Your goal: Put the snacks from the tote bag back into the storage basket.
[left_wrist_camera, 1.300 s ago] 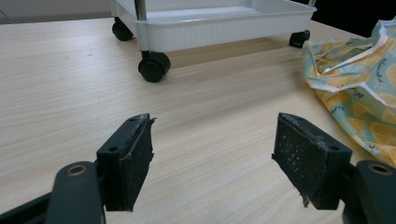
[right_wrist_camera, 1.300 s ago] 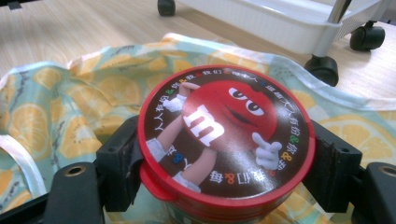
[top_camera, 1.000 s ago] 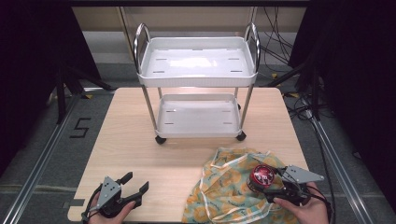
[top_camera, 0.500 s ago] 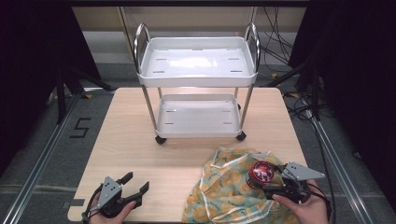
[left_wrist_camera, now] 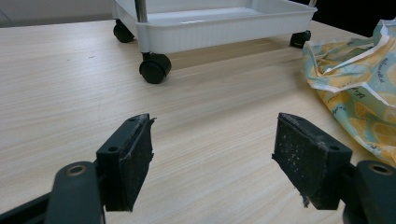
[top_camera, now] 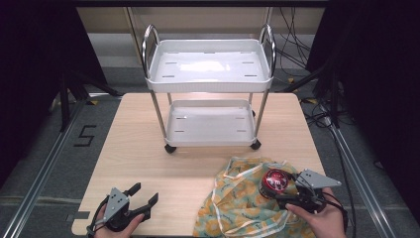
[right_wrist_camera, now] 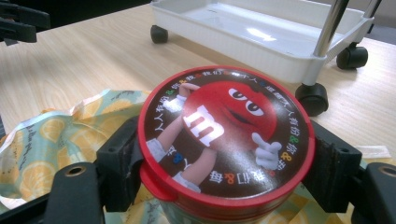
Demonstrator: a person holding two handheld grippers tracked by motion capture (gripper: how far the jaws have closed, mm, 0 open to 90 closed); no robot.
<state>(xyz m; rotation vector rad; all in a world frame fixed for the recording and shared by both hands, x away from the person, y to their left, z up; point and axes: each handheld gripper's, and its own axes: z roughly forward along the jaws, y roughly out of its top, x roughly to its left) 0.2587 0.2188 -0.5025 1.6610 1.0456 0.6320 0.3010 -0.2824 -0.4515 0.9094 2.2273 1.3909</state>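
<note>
Dark walls stand all around a pale wooden table [top_camera: 148,163], and black wires lie on the floor beside it.

Low at one side of the high view sits the left claw [top_camera: 142,199], held in a hand [top_camera: 116,223]. Its two black jaws are wide apart, and bare wood is all that lies between them. Ahead of this claw, well apart from it, stands a little white cart [top_camera: 208,69] on black wheels, with one tray on top and one tray down low. Off to the side of this claw, near but not touching, lies a cloth bag [left_wrist_camera: 359,79] with yellow lemons printed on it.

Over on the other side is the right claw [top_camera: 277,184], held in the other hand [top_camera: 319,223]. Its jaws are squeezed tight on a round red tin [right_wrist_camera: 224,140], one jaw on each side of it. The tin stands upright in the claw, and its lid faces up. On the lid is a red candy man with white gloves and a big white letter "m". The lemon bag [top_camera: 242,208] lies under the tin and spreads out beside this claw. The cart [right_wrist_camera: 261,32] stands ahead of this claw too, and one of its wheels [right_wrist_camera: 312,99] is just past the tin.
</note>
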